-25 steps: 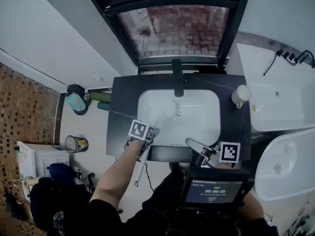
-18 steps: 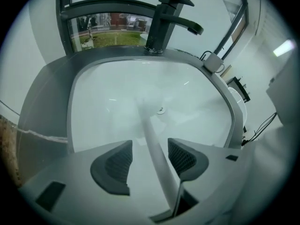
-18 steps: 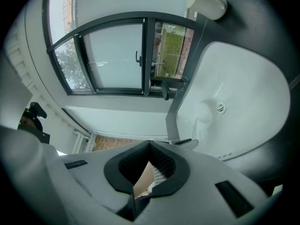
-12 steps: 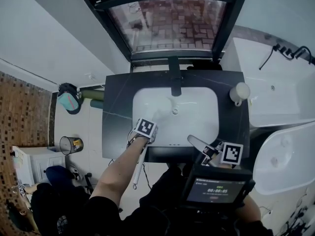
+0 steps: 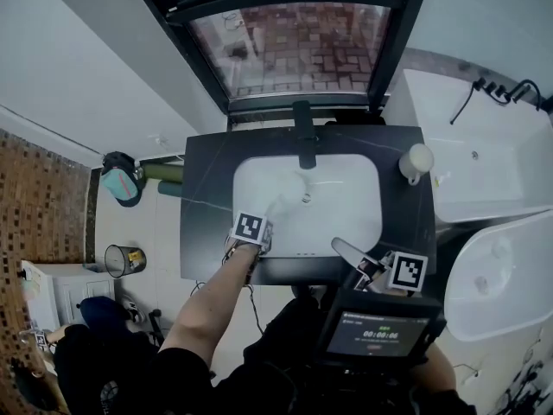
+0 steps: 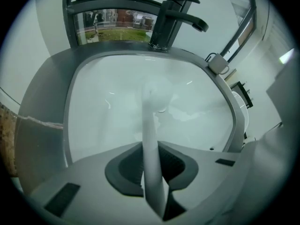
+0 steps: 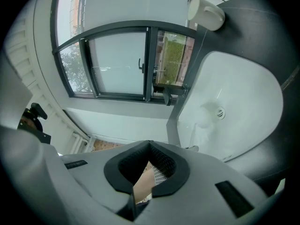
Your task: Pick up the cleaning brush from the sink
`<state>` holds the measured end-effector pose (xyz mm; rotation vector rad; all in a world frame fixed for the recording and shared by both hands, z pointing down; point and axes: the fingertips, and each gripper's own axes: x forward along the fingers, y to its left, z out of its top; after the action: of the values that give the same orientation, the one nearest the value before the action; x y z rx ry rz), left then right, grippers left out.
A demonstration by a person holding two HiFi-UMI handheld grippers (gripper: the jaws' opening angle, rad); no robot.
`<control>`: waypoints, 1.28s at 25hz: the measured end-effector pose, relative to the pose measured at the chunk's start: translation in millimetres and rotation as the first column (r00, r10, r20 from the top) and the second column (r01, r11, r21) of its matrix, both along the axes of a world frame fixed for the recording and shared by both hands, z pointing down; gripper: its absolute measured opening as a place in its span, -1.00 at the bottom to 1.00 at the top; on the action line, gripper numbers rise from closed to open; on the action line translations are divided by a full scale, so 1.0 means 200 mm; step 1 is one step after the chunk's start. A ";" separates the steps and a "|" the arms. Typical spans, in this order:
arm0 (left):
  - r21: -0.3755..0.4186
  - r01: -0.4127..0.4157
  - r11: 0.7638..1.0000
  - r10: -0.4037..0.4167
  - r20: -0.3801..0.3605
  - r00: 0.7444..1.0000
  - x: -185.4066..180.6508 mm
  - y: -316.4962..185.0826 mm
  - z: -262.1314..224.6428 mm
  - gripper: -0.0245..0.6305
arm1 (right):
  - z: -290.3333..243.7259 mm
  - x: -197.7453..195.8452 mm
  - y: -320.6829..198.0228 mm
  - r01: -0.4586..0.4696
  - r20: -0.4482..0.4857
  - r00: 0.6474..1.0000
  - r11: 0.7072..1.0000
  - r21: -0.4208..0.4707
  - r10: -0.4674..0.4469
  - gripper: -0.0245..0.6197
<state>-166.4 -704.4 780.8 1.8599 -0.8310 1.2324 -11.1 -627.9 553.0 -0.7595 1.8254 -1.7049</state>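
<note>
A white cleaning brush point(image 5: 278, 204) lies in the white sink point(image 5: 363, 223), its head near the drain and its handle running toward the front rim. My left gripper point(image 5: 268, 223) points steeply down over that rim. In the left gripper view the handle point(image 6: 151, 125) runs straight between the jaws of the left gripper point(image 6: 151, 159). The jaws are closing and both dark pads touch the handle. My right gripper point(image 5: 340, 248) hovers at the sink's front right, away from the brush. In the right gripper view the right gripper point(image 7: 150, 145) has its tips together, with nothing between them.
A dark faucet point(image 5: 303, 133) stands at the back of the basin, on a dark counter point(image 5: 203, 197). A white cup point(image 5: 416, 162) sits at the counter's back right. A bathtub point(image 5: 492, 180) and a toilet point(image 5: 505, 284) lie to the right, a small bin point(image 5: 123, 260) to the left.
My left gripper has sunk onto the brush handle at the sink's front rim, and its jaws have come in around it. The right gripper has stayed where it was.
</note>
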 end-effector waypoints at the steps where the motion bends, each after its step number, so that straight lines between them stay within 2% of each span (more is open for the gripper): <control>1: 0.005 0.002 1.000 -0.002 -0.015 1.000 -0.01 0.01 -0.03 -0.74 | -0.01 0.00 0.02 -0.004 -0.001 1.000 1.000 0.005 0.004 -0.96; 6: 0.074 0.000 0.997 0.005 -0.074 0.997 -0.07 0.17 -0.27 -0.74 | -0.08 0.00 0.17 -0.026 -0.008 1.000 0.999 0.031 0.026 -0.96; 9: 0.150 0.029 0.988 -0.007 -0.149 0.989 -0.08 0.26 -0.45 -0.75 | -0.11 0.01 0.26 -0.042 -0.010 0.999 0.998 0.045 0.043 -0.96; 12: 0.221 0.104 0.970 -0.048 -0.245 0.968 -0.08 0.38 -0.66 -0.74 | -0.15 0.02 0.37 -0.032 -0.008 0.999 0.997 0.069 0.033 -0.96; 15: 0.289 0.186 0.939 -0.090 -0.316 0.945 -0.05 0.58 -0.88 -0.75 | -0.20 0.07 0.55 0.003 -0.007 1.000 0.995 0.095 -0.002 -0.96; 19: 0.351 0.315 0.882 -0.153 -0.418 0.895 0.04 0.92 -1.15 -0.74 | -0.31 0.18 0.80 0.052 0.008 0.999 0.989 0.139 -0.054 -0.96; 24: 0.452 0.424 0.785 -0.165 -0.507 0.846 0.15 1.34 -1.49 -0.75 | -0.44 0.30 1.14 0.135 -0.037 0.991 0.968 0.210 -0.130 -0.96; 28: 0.521 0.475 0.709 -0.146 -0.550 0.822 0.06 1.71 -1.71 -0.74 | -0.58 0.22 1.41 0.150 -0.057 0.989 0.947 0.283 -0.140 -0.96; 31: 0.582 0.508 0.635 -0.102 -0.589 0.802 -0.06 1.98 -1.84 -0.74 | -0.70 0.13 1.65 0.173 -0.136 0.982 0.914 0.368 -0.131 -0.96; 32: 0.594 0.517 0.616 -0.084 -0.603 0.793 -0.09 2.07 -1.87 -0.74 | -0.74 0.10 1.73 0.172 -0.162 0.980 0.902 0.395 -0.116 -0.96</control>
<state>-185.0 -289.8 407.0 2.3604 -1.3928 0.0599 9.8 -281.1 405.3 -0.5832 2.2832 -1.3080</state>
